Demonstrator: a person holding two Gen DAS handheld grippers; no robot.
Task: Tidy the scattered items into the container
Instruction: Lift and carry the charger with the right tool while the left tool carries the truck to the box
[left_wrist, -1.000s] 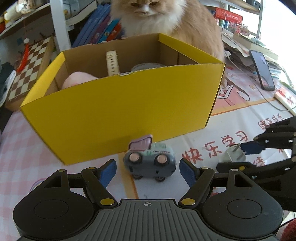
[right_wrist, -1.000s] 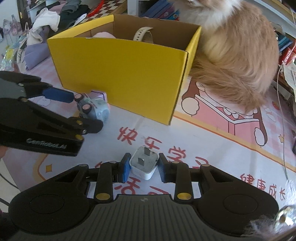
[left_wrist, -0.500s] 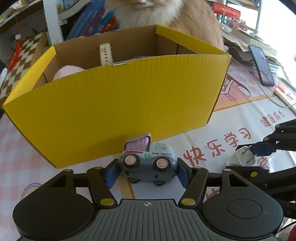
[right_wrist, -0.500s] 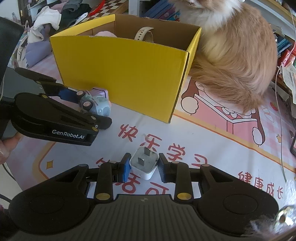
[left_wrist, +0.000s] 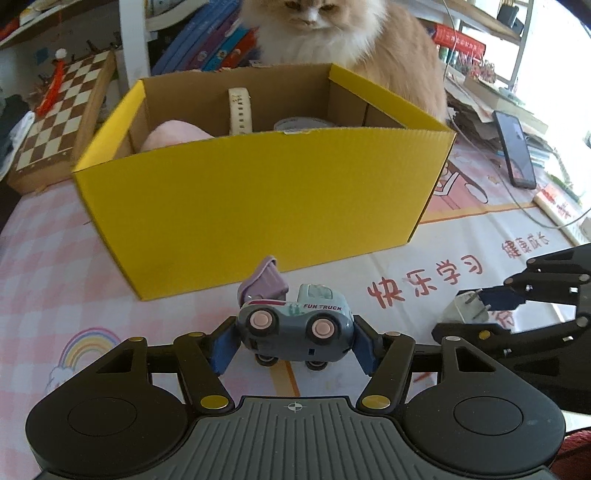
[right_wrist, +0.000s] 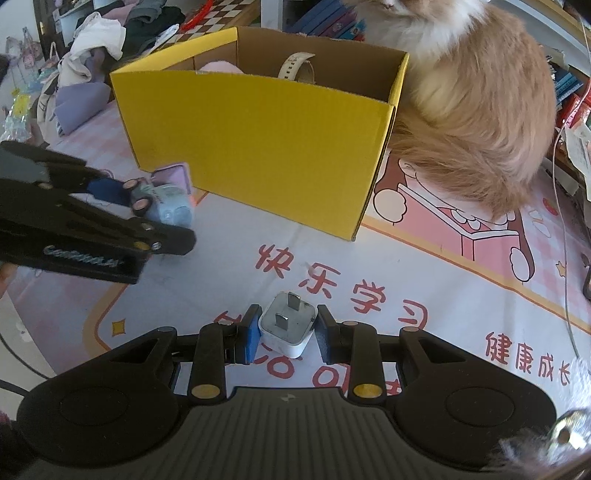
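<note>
The left hand-held gripper (left_wrist: 294, 345) clamps the toy truck (left_wrist: 293, 326) nose and tail; light, hard, wheels could roll. The right hand-held gripper (right_wrist: 286, 334) pinches the smooth, rigid charger plug (right_wrist: 288, 326). The yellow box (left_wrist: 258, 192) lies just ahead.

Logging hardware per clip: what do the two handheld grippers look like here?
Both match: a black ribbed body flanked by two round black housings, black linkage arms with brass-coloured pivot pins, and blue pads on the fingertips. The left gripper carries silver lettering on its side, blurred here; the right gripper shows no marking. No sleeve is clearly visible.
</note>
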